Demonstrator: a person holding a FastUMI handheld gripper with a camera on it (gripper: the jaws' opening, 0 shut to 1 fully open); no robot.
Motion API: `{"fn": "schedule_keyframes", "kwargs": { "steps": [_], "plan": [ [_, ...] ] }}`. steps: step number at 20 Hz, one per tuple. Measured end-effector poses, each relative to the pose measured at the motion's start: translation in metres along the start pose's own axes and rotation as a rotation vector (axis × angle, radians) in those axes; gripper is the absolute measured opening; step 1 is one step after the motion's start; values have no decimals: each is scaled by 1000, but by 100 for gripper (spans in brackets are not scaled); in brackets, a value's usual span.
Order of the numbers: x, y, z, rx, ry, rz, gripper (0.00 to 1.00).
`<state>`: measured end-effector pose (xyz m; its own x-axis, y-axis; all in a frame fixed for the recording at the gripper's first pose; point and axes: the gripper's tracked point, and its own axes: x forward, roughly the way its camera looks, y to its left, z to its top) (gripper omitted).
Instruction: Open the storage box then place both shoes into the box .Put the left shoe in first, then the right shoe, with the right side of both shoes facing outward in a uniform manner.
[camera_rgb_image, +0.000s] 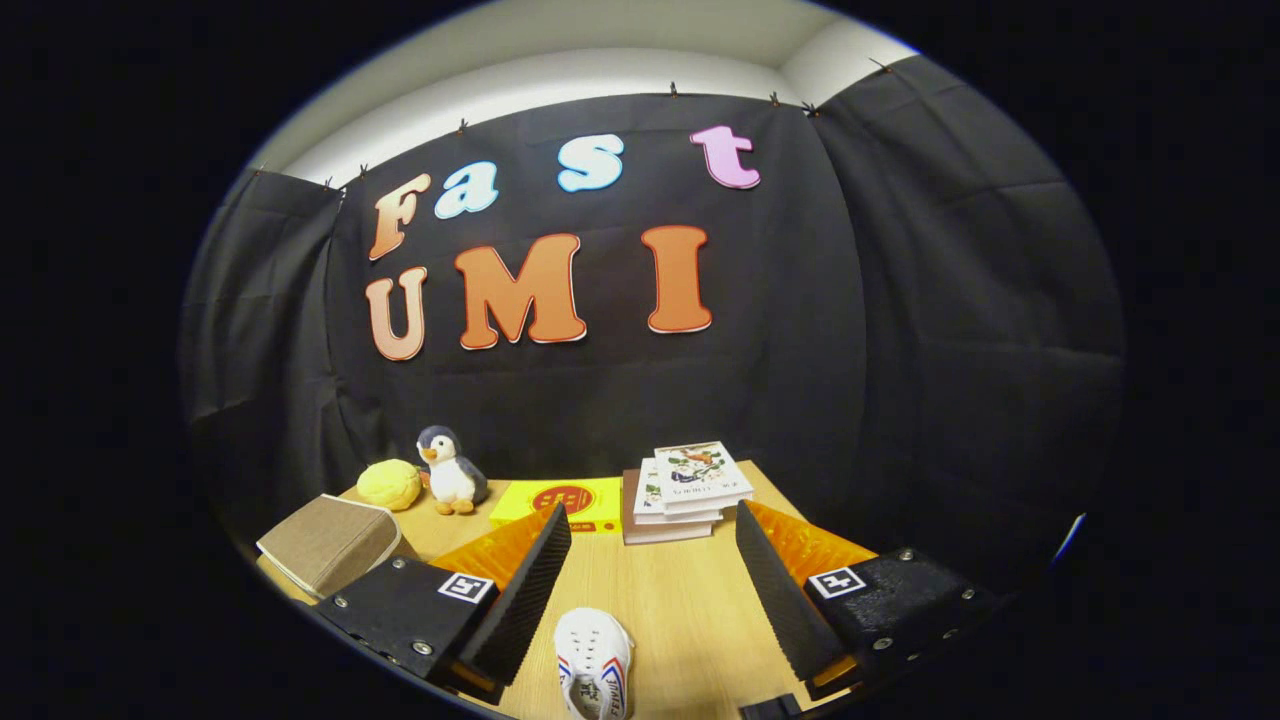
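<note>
A: Shoe (594, 662), white with red and blue stripes, lies between the fingers of the claw (650, 590), near the table's (680, 600) front edge. The claw is spread wide, touching nothing.

B: Which step?

A: Looks like the start. A storage box I can't make out; finding and opening it comes first.

B: Further out?

A: Books (685, 490), a yellow box (565, 502), a toy penguin (450, 470), a yellow ball (390, 484) along the back edge; a tan book (330, 545) at the left edge.
</note>
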<state>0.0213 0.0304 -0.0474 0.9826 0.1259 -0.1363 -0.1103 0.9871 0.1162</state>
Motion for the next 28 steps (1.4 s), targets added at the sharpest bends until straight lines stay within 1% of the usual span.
{"fn": "schedule_keyframes", "kwargs": {
  "steps": [3, 7, 12, 15, 20, 24, 28],
  "plan": [
    [8, 26, -26, 103, 77, 94, 98],
    [19, 64, -73, 239, 222, 230, 98],
    [21, 129, -134, 487, 453, 425, 98],
    [19, 171, -151, 587, 552, 541, 98],
    [17, 237, -170, 687, 681, 697, 98],
    [9, 279, -185, 672, 762, 787, 98],
    [2, 311, -194, 676, 836, 864, 98]
  ]
}}
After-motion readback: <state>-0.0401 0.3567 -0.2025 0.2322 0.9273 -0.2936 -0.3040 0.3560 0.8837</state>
